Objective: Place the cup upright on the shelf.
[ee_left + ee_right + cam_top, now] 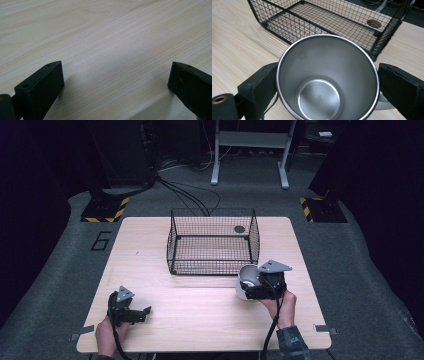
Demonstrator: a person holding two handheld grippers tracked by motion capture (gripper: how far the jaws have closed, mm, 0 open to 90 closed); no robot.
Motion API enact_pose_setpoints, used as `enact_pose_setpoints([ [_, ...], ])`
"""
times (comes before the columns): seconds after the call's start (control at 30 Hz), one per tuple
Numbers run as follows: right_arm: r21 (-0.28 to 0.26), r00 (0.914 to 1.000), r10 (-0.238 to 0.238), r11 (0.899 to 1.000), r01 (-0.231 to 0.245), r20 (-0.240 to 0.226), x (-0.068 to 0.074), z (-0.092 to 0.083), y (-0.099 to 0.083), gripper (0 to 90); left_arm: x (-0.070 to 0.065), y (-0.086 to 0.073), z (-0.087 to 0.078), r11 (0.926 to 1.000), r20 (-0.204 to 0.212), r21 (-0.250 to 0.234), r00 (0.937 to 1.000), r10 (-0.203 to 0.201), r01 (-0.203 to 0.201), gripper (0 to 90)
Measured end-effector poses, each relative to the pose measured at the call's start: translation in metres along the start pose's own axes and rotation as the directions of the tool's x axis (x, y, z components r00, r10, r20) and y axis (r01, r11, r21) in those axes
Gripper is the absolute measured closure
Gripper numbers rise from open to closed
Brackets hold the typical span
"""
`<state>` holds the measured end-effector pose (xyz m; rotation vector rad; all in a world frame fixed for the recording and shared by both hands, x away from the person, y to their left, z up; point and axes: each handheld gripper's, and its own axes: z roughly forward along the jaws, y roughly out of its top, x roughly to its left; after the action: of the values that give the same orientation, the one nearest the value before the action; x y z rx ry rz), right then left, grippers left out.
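Meanwhile, at lower right of the high view, our right gripper (248,286) held a steel cup (327,82) between its jaws, just in front of the wire basket (212,241) at the middle of the bench (200,315). At lower left, our left gripper (142,312) rested with jaws spread wide over bare wood.
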<state>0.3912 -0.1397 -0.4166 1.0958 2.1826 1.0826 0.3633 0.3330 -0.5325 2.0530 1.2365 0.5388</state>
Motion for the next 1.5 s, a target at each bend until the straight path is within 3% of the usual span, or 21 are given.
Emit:
enact_pose_setpoints([
  [0.63,0.004,0.9982,-0.029,1.0,0.029,-0.053,0.012,0.014,0.021,5.6,0.0,0.0,0.0,1.0,0.002,0.002,1.0,0.0,0.0,0.4],
  [1.5,-0.006,0.9945,-0.065,0.998,0.065,-0.083,0.015,0.013,0.06,5.5,0.0,0.0,-0.001,1.0,0.004,0.008,1.0,0.001,-0.001,0.4],
])
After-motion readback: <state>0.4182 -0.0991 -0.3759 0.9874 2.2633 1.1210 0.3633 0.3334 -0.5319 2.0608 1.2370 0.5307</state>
